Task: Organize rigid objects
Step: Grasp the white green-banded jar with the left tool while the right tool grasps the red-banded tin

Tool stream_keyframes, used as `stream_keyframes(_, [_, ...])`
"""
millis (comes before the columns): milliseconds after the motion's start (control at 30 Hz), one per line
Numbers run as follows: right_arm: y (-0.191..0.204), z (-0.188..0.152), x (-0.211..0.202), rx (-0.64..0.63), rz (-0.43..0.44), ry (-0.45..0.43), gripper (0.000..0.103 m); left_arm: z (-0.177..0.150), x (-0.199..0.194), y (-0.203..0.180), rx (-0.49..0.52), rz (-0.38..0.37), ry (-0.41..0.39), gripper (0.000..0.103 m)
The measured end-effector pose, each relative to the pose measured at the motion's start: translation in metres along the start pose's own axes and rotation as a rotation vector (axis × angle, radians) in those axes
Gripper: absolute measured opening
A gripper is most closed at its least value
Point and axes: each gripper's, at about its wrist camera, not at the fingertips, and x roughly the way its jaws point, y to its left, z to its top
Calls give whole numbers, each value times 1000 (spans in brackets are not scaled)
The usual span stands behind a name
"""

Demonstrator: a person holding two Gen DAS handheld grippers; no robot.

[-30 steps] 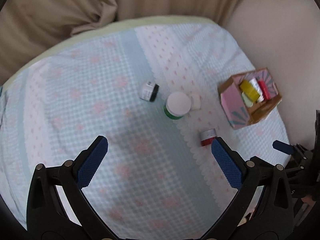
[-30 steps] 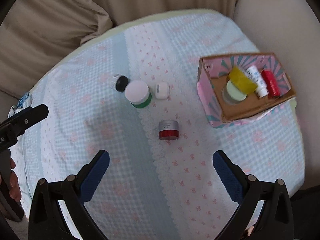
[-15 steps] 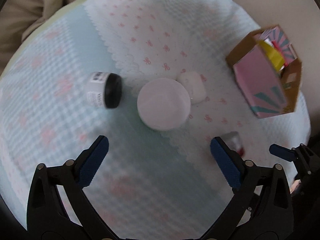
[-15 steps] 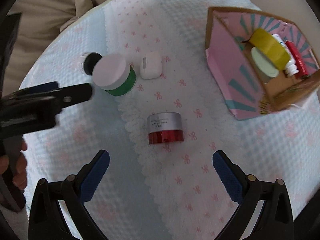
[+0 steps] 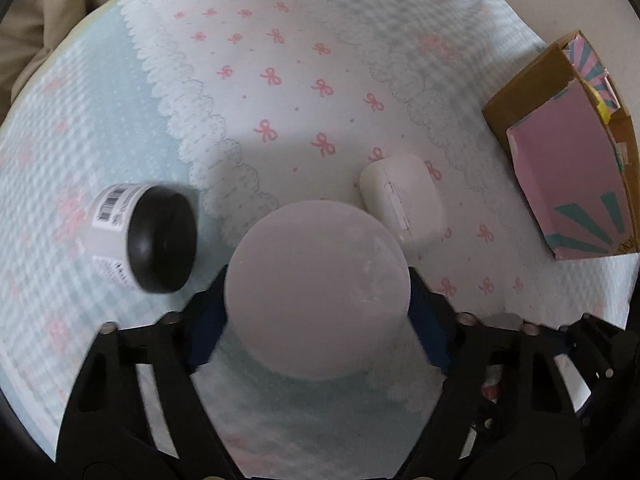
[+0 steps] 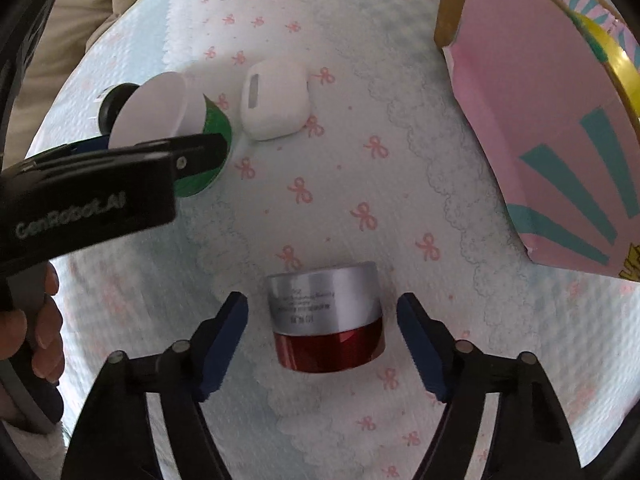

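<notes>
Left tongs (image 5: 318,314) are squeezing the white-lid jar (image 5: 317,290), low in the middle. Right tongs (image 6: 322,338) are spread around the red jar (image 6: 326,316), low in the middle, not touching; I am closing gently before lifting toward the pink box (image 6: 544,128), upper right.

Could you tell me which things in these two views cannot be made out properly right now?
- Green jar: left view shows only its white lid; the body is beneath it. In the right view the left gripper covers part of it.
- Black-lidded jar: mostly behind the green jar in the right view.
- Box contents: cut off by the frame edge, both views.
- Red jar: label print too small to read.
</notes>
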Motion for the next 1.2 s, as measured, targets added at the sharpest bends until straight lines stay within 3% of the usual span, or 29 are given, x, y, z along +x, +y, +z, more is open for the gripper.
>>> stream_keyframes(100, [2,0,3,-11,-11,9,52,4,7,-1,5,21,-6,70])
stream_keyframes(400, [2,0,3,-26,5,14,51,4,6,-7,18,45,-16,70])
stream_keyframes(633, [-22,6,-12,-4,23,-1,51,-7,-10,-14,13,50,-10,69])
stream_keyframes(967, [-38,-9,-57,7,48,-58,50,-32,-78,-26,-25,44,-63,69])
stream_keyframes(1200, [-35,-29,-104,21,68,-121,50,-51,-146,-36,-40,23,-112,69])
